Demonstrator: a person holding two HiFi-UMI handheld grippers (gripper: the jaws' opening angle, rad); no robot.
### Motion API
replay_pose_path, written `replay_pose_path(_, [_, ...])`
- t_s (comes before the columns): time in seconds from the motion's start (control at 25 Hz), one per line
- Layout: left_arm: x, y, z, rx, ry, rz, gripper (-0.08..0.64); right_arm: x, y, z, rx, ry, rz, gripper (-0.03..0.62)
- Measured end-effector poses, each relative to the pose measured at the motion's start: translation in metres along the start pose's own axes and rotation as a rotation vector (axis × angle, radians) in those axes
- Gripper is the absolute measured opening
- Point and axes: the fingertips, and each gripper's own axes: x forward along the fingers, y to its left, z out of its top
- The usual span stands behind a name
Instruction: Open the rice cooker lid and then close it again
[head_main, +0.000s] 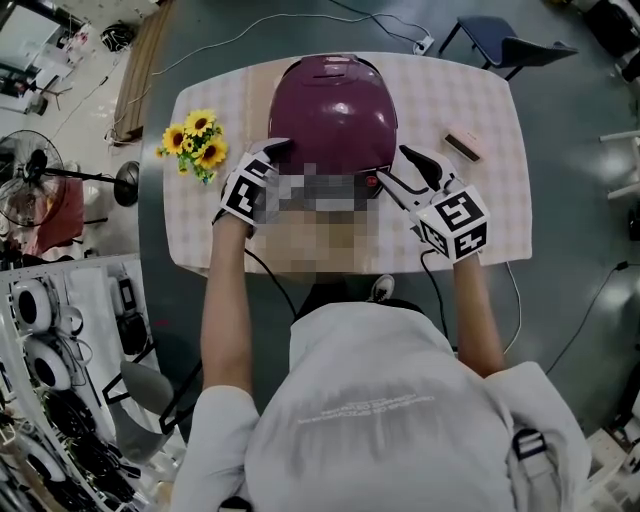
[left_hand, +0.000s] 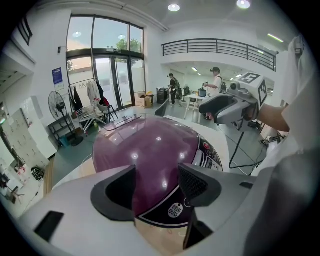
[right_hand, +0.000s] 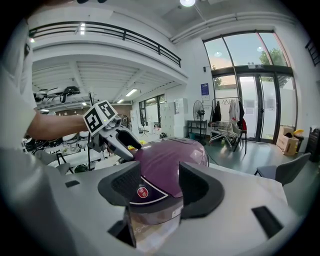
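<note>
both pairs of jaws stand wide apart and hold nothing: the left gripper and right gripper each frame the front edge of the glossy maroon domed rice cooker, lid shut, upper centre on the checked-cloth bench. the dome looks rigid and slippery, so its front latch seems the better place to press than the shell. a bunch of yellow sunflowers at left and a small brown block at right stand well clear.
</note>
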Motion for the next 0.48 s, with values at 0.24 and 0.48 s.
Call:
replay_pose_path(0.24, [-0.001, 0.000, 0.001, 0.000, 0.000, -0.009, 0.268, -0.005, -0.003, 0.000, 0.007, -0.004, -0.015, 0.253])
replay_pose_path(0.48, [0.002, 0.002, -0.001, -0.012, -0.026, -0.002, 0.268, -0.014, -0.008, 0.002, -0.002, -0.013, -0.036, 0.253])
